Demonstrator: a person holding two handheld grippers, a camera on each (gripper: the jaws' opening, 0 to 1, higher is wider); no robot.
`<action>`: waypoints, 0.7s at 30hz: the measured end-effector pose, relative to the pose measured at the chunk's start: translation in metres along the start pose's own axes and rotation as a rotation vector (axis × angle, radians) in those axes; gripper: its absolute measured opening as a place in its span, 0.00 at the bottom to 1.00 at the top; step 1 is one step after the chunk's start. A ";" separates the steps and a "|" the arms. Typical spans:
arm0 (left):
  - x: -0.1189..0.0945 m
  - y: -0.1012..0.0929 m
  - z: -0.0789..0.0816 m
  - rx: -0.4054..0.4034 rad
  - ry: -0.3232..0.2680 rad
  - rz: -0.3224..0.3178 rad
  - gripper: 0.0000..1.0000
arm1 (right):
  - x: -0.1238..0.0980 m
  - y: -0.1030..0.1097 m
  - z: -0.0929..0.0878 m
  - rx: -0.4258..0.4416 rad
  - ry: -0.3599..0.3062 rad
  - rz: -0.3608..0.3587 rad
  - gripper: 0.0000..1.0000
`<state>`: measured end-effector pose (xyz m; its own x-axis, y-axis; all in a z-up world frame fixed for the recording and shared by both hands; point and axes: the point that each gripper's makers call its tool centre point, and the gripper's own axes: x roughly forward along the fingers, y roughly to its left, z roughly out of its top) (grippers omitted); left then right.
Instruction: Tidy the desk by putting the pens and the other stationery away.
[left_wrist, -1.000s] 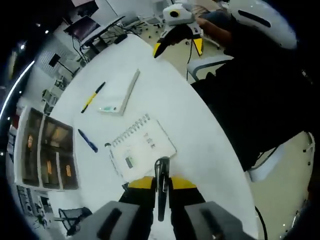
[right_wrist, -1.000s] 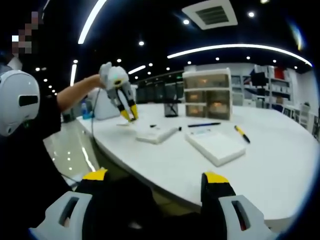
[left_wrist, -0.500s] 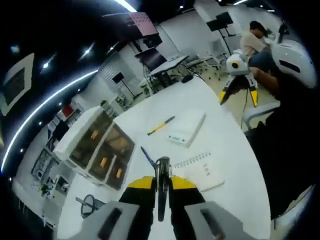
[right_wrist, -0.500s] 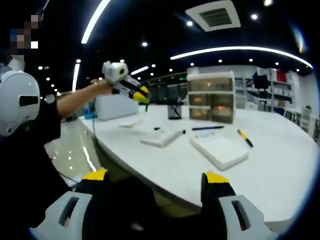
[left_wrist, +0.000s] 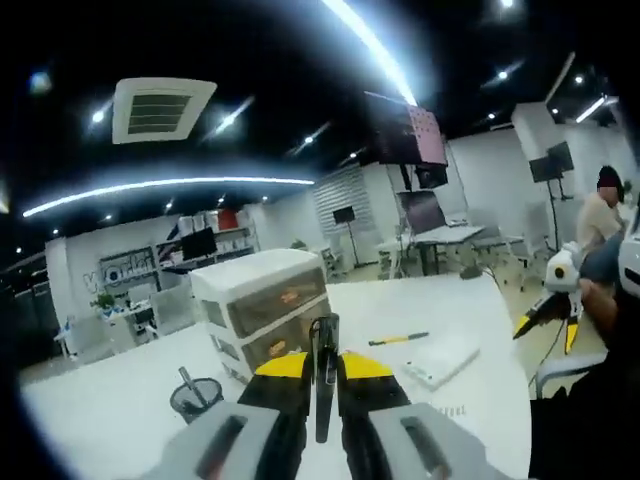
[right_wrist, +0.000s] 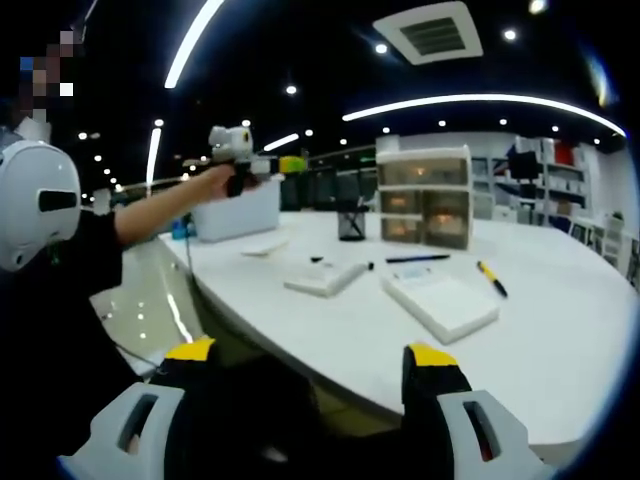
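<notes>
Left gripper pinches a dark pen above the white desk; right gripper spread.

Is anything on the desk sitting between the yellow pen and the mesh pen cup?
In the right gripper view the yellow pen lies right of the mesh pen cup. The dark pen lies on the desk between them, in front of the drawer unit; lifting the pen over clears it.
</notes>
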<state>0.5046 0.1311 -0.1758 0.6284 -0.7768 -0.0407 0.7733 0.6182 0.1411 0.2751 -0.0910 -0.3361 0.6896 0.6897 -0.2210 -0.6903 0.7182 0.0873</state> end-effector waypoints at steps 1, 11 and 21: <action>0.000 0.006 0.002 -0.042 -0.021 0.023 0.11 | 0.000 0.000 0.000 0.000 -0.001 0.000 0.70; 0.001 0.023 0.013 -0.197 -0.121 0.073 0.11 | -0.001 -0.002 -0.002 0.006 -0.001 -0.003 0.70; 0.012 0.052 0.015 -0.154 -0.122 0.179 0.11 | -0.002 -0.004 -0.003 0.010 -0.001 -0.004 0.70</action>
<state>0.5513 0.1525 -0.1540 0.7486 -0.6565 0.0927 0.6604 0.7507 -0.0173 0.2759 -0.0959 -0.3387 0.6924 0.6871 -0.2203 -0.6856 0.7217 0.0960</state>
